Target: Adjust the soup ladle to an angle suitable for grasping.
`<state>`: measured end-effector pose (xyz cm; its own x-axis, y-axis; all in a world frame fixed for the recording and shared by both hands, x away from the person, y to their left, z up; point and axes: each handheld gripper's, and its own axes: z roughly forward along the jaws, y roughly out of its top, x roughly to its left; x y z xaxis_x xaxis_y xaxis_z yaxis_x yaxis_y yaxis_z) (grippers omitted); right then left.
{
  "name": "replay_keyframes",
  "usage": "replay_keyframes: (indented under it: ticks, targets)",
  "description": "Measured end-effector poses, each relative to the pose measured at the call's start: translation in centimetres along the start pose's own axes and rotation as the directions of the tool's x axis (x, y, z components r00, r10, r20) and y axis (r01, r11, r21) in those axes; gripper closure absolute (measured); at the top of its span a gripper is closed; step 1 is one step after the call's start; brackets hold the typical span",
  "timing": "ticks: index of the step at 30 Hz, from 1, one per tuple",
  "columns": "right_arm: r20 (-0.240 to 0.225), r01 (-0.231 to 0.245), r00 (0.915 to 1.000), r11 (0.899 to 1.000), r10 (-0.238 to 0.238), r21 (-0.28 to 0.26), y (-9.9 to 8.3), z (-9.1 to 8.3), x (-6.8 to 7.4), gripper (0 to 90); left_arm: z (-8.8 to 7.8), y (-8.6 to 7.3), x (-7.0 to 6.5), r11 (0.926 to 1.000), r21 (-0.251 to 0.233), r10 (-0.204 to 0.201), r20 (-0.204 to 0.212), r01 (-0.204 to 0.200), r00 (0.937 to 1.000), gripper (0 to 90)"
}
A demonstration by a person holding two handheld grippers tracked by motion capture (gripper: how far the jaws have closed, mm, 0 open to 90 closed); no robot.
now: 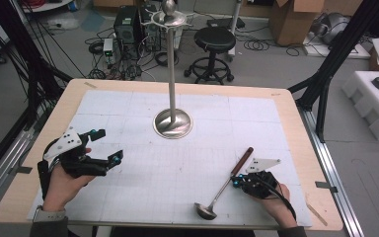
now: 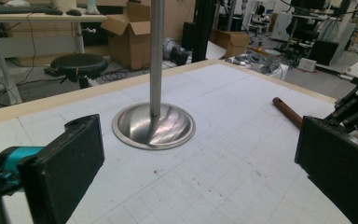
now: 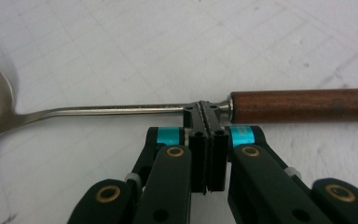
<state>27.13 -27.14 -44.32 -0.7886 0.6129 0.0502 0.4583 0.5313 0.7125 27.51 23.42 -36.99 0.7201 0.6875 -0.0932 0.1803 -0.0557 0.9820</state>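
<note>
Ladle at lower right, right gripper at its shaft.

High view: ladle (image 1: 225, 181) lay lower right of frame, empty bowl nearest the bottom edge; right gripper (image 1: 238, 181) met its shaft; left gripper (image 1: 107, 146) at left, jaws spread; metal stand (image 1: 172, 123) at centre. Left gripper view: jaws wide apart, stand base (image 2: 153, 126) between them. Right gripper view: jaws pressed together against the shaft beside the wooden handle (image 3: 303, 106); whether they pinched it, unclear.
</note>
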Motion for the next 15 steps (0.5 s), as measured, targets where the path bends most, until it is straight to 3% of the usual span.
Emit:
replay_keyframes:
  ticks: [15]
  targets:
    - [-0.056, 0.013, 0.9983, 1.0, -0.013, -0.005, 2.6, 2.9, 0.1, 90.0, 0.1, -0.1, 0.0, 1.0, 0.008, 0.002, 0.001, -0.002, 1.0, 1.8]
